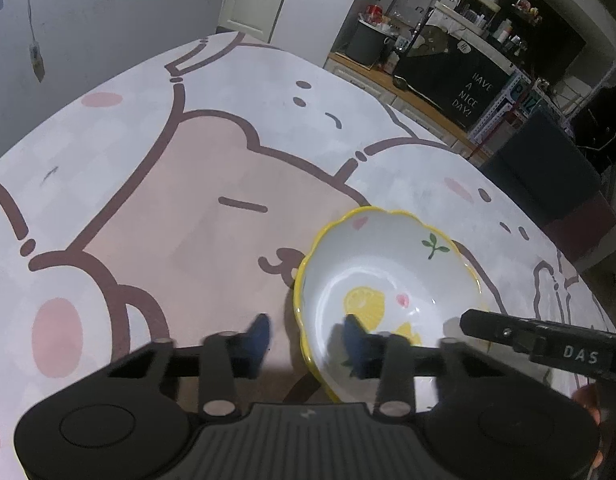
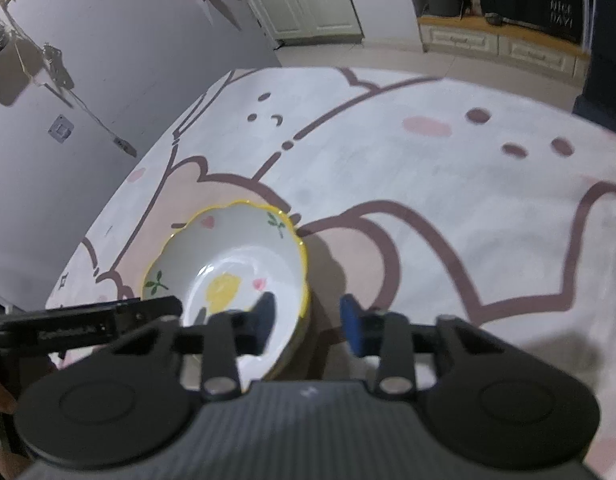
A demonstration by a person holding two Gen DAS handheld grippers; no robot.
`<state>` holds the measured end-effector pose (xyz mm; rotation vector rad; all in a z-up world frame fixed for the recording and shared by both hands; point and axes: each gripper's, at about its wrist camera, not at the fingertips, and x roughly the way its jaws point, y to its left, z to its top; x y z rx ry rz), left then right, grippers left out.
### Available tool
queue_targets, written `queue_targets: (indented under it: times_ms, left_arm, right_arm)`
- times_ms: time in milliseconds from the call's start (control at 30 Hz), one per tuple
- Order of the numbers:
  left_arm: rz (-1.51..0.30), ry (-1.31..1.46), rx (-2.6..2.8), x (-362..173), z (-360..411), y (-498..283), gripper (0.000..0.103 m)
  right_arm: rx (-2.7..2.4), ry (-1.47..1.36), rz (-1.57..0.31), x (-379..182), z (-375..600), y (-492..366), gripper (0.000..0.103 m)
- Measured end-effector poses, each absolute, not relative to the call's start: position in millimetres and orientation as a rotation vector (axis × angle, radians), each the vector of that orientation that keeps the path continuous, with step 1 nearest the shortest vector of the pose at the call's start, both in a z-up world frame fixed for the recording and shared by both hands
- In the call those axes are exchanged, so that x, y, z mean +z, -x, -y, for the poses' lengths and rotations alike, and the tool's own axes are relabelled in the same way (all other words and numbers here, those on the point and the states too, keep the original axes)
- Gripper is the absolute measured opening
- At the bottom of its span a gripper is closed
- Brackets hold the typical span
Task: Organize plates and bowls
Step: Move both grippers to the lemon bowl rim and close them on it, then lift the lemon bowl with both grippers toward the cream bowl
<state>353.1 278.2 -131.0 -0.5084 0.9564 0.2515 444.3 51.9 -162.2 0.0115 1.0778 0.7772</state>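
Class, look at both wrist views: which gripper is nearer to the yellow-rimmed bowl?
Neither clearly; they look about equal. The left gripper straddles the bowl's left rim, one finger inside; the right gripper straddles its right rim the same way.

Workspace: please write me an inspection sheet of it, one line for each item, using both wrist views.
Surface: tablecloth with a pink and brown cartoon print.
Job's things: one bowl, white, with a yellow wavy rim and a lemon print, upright and empty. No plates seen.
Clutter: nothing seen.
Grippers: left claw straddles the bowl's near left rim, one finger inside and one outside, pads not pressing. Right claw straddles the right rim the same way.
Cables: a cord hangs on the grey wall.
Surroundings: a black sign reading HAVE A NICE DAY, on a crowded counter; pale cabinet doors.
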Motion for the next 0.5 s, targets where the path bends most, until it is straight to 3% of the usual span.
queue_targets:
  times_ms: [33, 100, 167, 500]
  left_arm:
    - [-0.959, 0.509, 0.254, -132.1, -278.4, -354.0, 0.019]
    - [-0.966, 0.510, 0.253, -134.2, -278.7, -355.3, 0.011]
    - [-0.970, 0.505, 0.250, -134.6, -278.6, -356.7, 0.011]
    - [-0.992, 0.463, 0.269, -130.7, -270.8, -356.8, 0.007]
  right_arm:
    - [0.776, -0.009, -1.080, -164.8, -53.3, -443.8, 0.033]
    - [0.785, -0.006, -1.075, -167.1, -55.0, -442.9, 0.022]
    - [0.801, -0.009, -1.074, -168.4, -54.9, -441.6, 0.013]
    - [0.760, 0.024, -1.069, -171.7, -63.2, -435.4, 0.012]
